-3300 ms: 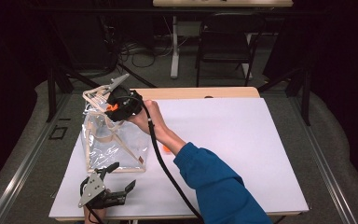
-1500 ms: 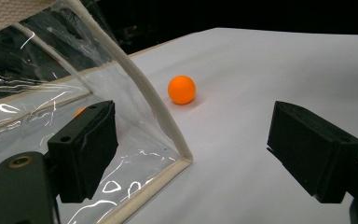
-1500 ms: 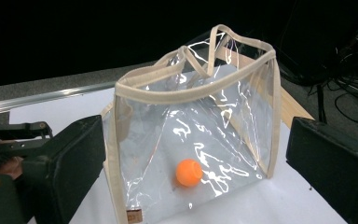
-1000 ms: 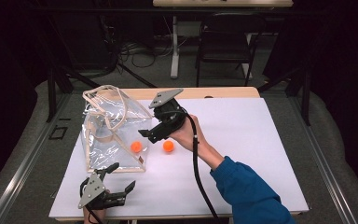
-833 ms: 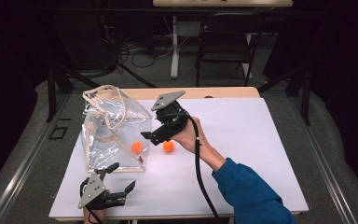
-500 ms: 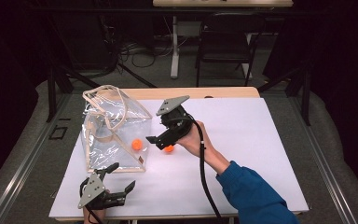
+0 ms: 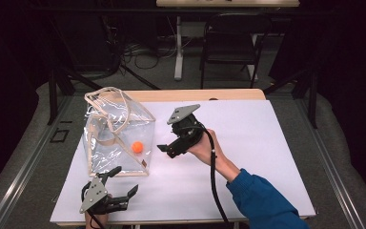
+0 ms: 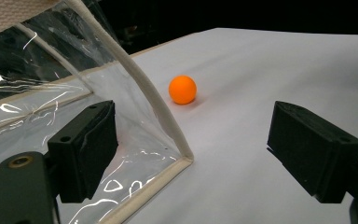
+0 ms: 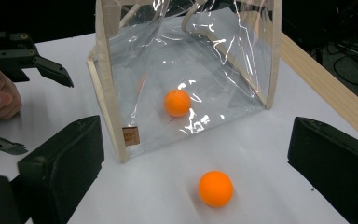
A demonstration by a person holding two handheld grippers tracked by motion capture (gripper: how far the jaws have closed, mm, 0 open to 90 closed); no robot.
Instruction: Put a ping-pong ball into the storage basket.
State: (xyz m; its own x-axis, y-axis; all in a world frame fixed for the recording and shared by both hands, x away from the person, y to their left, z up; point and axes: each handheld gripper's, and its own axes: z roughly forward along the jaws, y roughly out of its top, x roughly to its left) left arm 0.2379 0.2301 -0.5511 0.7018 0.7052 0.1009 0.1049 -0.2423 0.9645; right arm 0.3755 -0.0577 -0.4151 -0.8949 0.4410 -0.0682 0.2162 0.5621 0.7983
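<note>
Loose orange ball point(image 9: 216, 188): lying on the white table point(image 7: 267, 143) just outside the clear bag, between the right gripper's spread fingers, untouched.
Right gripper point(image 7: 171, 149): hovering beside the bag, fingers wide apart, holding nothing.
Left gripper point(image 7: 116, 187): sitting at the table's near edge, fingers spread and empty, by the bag's near corner.
Clear bag point(image 7: 114, 138): standing upright on the table, holding a second orange ball point(image 7: 137, 147).
</note>
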